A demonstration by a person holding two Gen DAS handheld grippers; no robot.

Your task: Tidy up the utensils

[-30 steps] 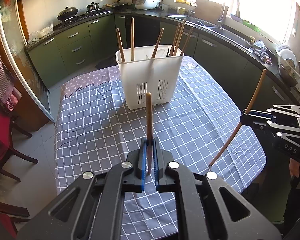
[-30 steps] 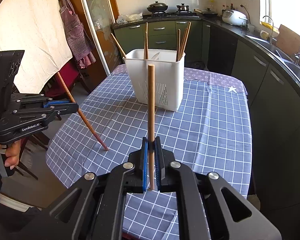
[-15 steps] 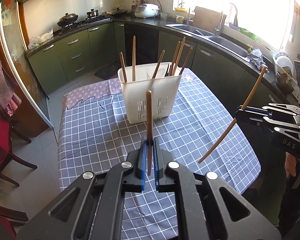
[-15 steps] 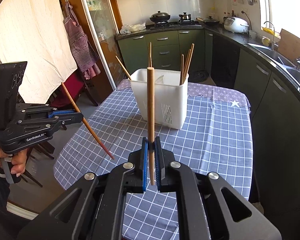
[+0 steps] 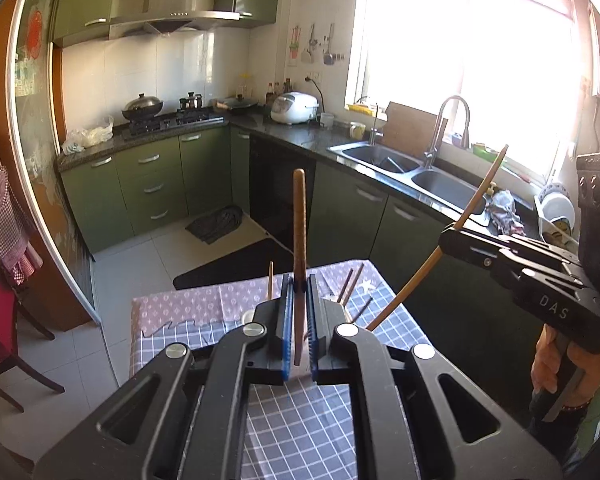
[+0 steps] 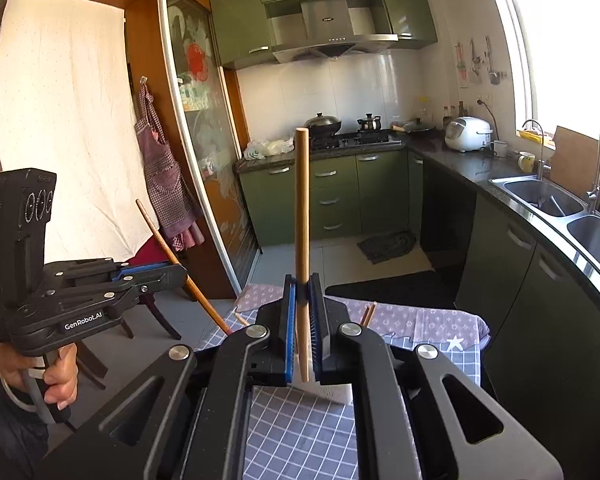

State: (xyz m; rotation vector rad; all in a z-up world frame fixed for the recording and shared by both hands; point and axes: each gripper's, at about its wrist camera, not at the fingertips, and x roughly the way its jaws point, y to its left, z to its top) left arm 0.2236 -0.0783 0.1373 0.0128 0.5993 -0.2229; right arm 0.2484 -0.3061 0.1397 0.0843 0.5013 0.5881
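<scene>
Wooden and dark brown, a slender chopstick (image 5: 299, 240) is pinched upright between the blue-padded jaws of the black left gripper (image 5: 299, 312). A paler round wooden chopstick (image 6: 302, 216) is clamped in the same upright way by the black right gripper (image 6: 302, 316). Both sticks are held above the grey checked tablecloth (image 5: 300, 432). More chopstick tips (image 5: 350, 284) are seen just behind the left gripper's fingers; their container is hidden.

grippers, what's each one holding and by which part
Each is shut on one wooden chopstick, gripped near its lower end: left gripper on the darker chopstick, right gripper on the lighter chopstick.
</scene>
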